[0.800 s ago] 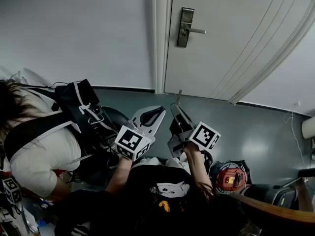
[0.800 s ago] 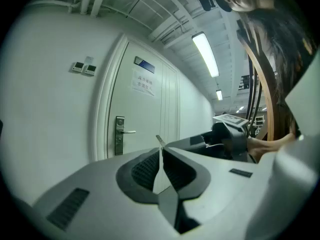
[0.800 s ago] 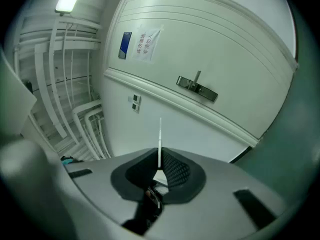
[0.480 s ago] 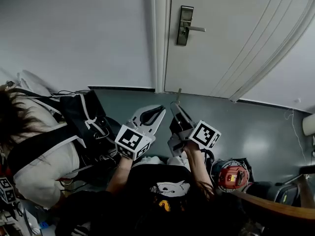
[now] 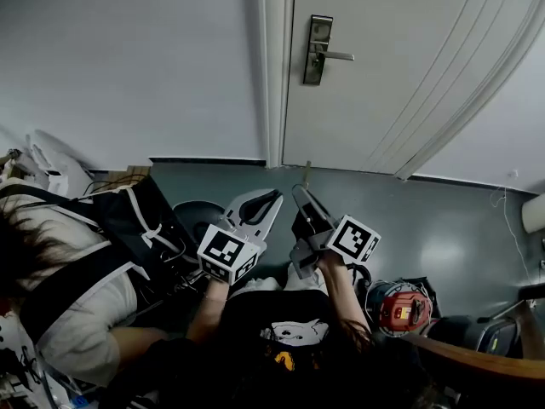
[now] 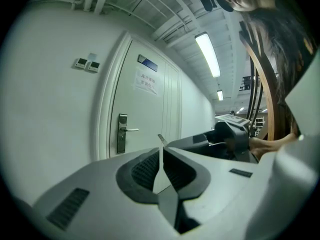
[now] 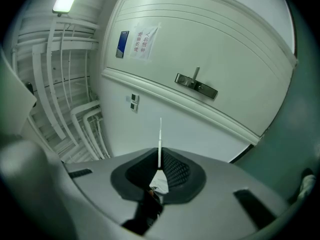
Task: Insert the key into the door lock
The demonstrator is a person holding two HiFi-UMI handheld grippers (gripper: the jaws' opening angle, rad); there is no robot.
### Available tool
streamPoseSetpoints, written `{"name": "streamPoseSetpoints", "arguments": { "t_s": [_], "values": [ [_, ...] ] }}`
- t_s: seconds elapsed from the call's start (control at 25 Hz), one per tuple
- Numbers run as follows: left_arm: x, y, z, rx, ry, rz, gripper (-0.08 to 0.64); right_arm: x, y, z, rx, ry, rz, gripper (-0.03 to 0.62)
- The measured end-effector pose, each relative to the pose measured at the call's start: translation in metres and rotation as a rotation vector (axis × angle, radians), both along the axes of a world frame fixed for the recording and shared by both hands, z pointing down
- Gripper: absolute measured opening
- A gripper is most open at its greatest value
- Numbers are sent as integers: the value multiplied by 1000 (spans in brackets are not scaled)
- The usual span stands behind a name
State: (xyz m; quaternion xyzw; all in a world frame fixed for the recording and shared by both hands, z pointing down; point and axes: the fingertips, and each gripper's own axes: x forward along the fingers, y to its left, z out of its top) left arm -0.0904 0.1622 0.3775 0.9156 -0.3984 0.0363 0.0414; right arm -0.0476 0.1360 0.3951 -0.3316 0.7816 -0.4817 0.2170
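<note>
The white door (image 5: 400, 66) is closed, and its metal lock plate with a lever handle (image 5: 318, 50) sits near the door's left edge. In the head view both grippers are held low over the grey floor, well short of the lock. My right gripper (image 5: 301, 192) is shut on a thin key (image 5: 306, 174), whose blade (image 7: 160, 139) sticks straight out of the jaws toward the lock plate (image 7: 196, 85). My left gripper (image 5: 274, 198) is beside it, shut and holding nothing (image 6: 161, 156). The lock plate (image 6: 121, 133) is small and far off in the left gripper view.
Left of the door stand the door frame (image 5: 274, 66) and a plain white wall (image 5: 128, 58). Another person in a white top with black straps (image 5: 77, 288) crouches at the lower left. A red device (image 5: 400, 307) lies on the floor at the right. A paper notice (image 6: 146, 80) hangs on the door.
The person at the left has shifted down and left in the head view. Both grippers keep nearly the same place, with the key still held.
</note>
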Motion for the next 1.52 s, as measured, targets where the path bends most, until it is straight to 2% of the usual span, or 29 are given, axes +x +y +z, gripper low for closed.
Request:
{"name": "streamPoseSetpoints", "arguments": {
  "t_s": [0.16, 0.36, 0.56, 0.84, 1.08, 1.28, 1.52],
  "values": [
    [0, -21, 9, -14, 9, -2, 28, -2, -18, 6, -6, -7, -13, 21],
    [-2, -73, 23, -54, -3, -16, 28, -1, -76, 19, -33, -12, -28, 21],
    [-1, -139, 33, -78, 4, -72, 28, 6, -140, 29, -34, -6, -71, 21],
    [21, -214, 31, -92, 19, -118, 28, 29, -215, 32, -55, 24, -118, 21],
    [45, -266, 33, -102, 0, -128, 28, 51, -265, 38, -84, -10, -135, 21],
    [62, -283, 32, -99, -18, -129, 28, 68, -285, 41, -86, -22, -138, 21],
    [68, -290, 32, -110, -55, -133, 28, 71, -297, 41, -90, -54, -152, 21]
  ]
}}
